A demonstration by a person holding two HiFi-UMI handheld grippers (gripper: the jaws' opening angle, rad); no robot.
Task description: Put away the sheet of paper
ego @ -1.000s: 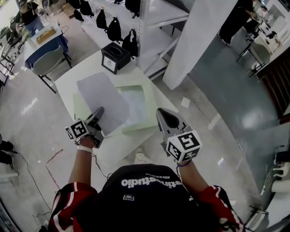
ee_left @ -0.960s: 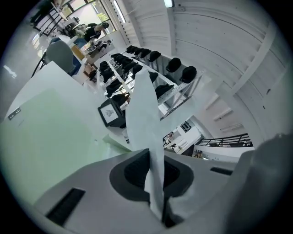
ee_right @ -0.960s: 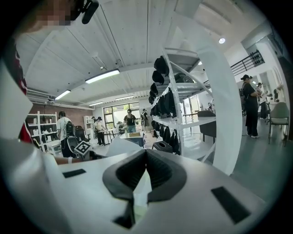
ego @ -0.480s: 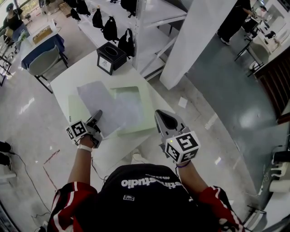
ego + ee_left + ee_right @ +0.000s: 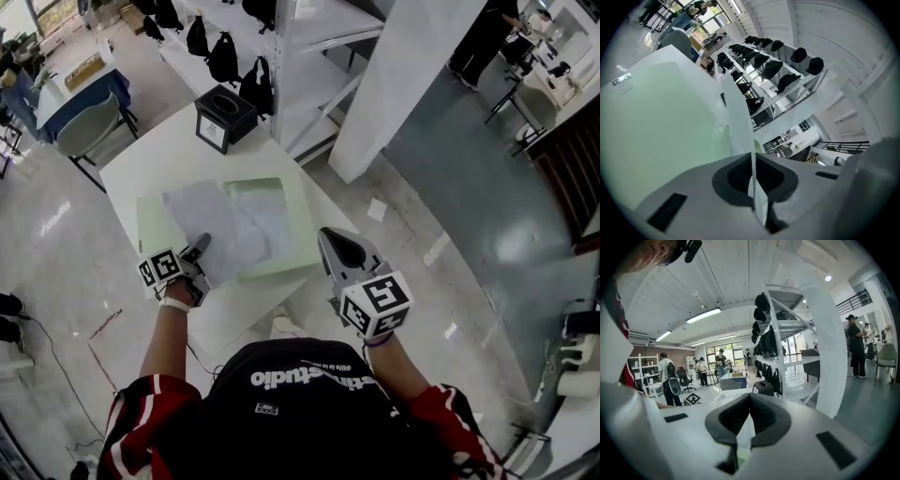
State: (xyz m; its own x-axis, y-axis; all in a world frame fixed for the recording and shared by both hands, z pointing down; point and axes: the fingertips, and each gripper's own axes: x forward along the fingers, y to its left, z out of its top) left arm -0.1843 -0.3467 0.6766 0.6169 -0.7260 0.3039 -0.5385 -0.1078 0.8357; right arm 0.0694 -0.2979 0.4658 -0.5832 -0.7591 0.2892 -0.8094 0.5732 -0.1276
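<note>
A white sheet of paper (image 5: 217, 228) lies slanted over an open pale green folder (image 5: 292, 255) on the white table (image 5: 155, 155). My left gripper (image 5: 199, 246) is shut on the sheet's near corner. In the left gripper view the paper's edge (image 5: 738, 123) runs up from between the closed jaws of that gripper (image 5: 752, 187), with the green folder (image 5: 656, 140) spread to the left. My right gripper (image 5: 330, 236) hangs to the right of the folder, past the table's edge. In its own view the right gripper (image 5: 749, 399) is shut with nothing in it.
A black box (image 5: 223, 117) with a round top hole stands at the table's far corner; it also shows ahead of the right gripper as the black box (image 5: 765, 387). Shelving with black bags (image 5: 225, 58) rises behind the table. A white pillar (image 5: 403, 75) stands to the right.
My left gripper has come down with the sheet, which now lies lower and flatter over the folder. The right gripper has stayed where it was.
</note>
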